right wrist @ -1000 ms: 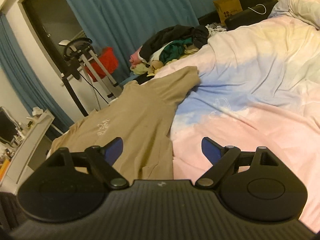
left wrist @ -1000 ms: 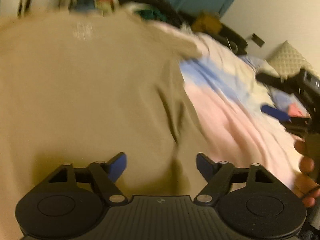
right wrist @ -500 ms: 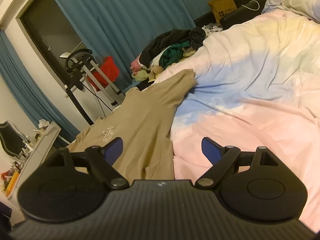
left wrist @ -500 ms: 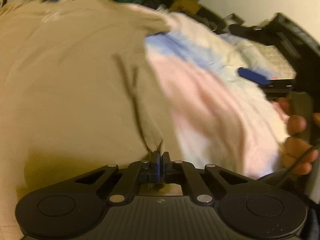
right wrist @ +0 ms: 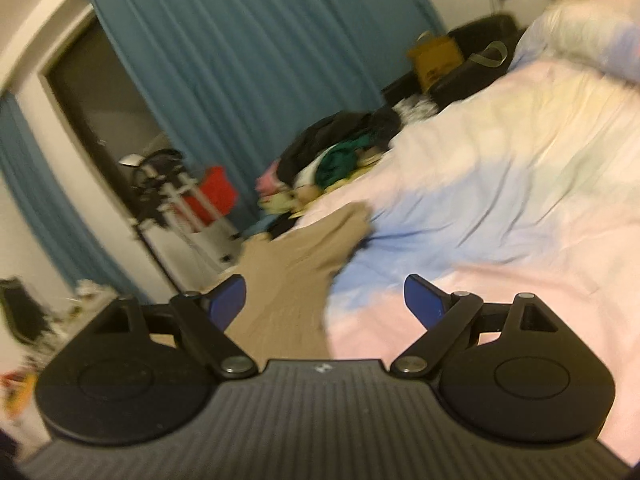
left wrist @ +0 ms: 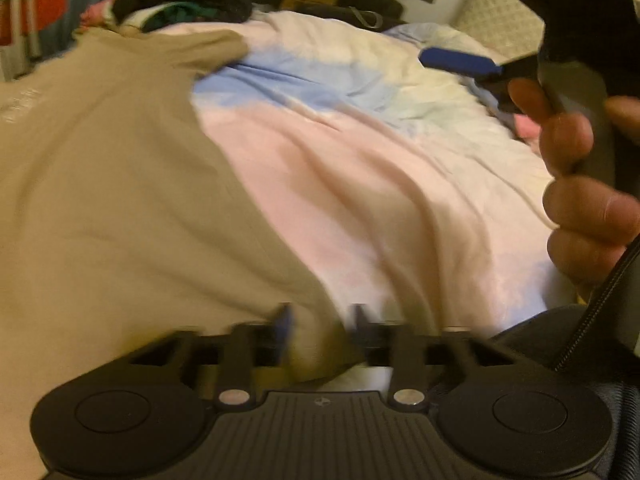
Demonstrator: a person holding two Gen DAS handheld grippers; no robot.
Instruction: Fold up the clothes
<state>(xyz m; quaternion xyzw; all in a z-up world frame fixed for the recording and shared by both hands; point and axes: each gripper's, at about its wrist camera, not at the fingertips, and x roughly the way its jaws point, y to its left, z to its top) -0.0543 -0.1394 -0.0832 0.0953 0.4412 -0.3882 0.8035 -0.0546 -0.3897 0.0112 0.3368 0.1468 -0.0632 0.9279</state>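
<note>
A: Where is the shirt (left wrist: 120, 184) found?
B: It is spread on the bed cover (left wrist: 380, 184), from ten to seven o'clock in the left view.
A: And the left gripper (left wrist: 320, 324)?
B: Its jaws are opening, with the shirt's edge seen between them, unpressed.
A: The right gripper (right wrist: 324, 300)?
B: Its fingers are held wide apart, with nothing gripped.

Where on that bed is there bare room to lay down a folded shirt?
The widest free patch is the pastel bedspread to the right of the tan shirt, running toward the pillow. The shirt covers the left side. The far corner is crowded with a heap of clothes. Bags sit beyond the bed.
</note>
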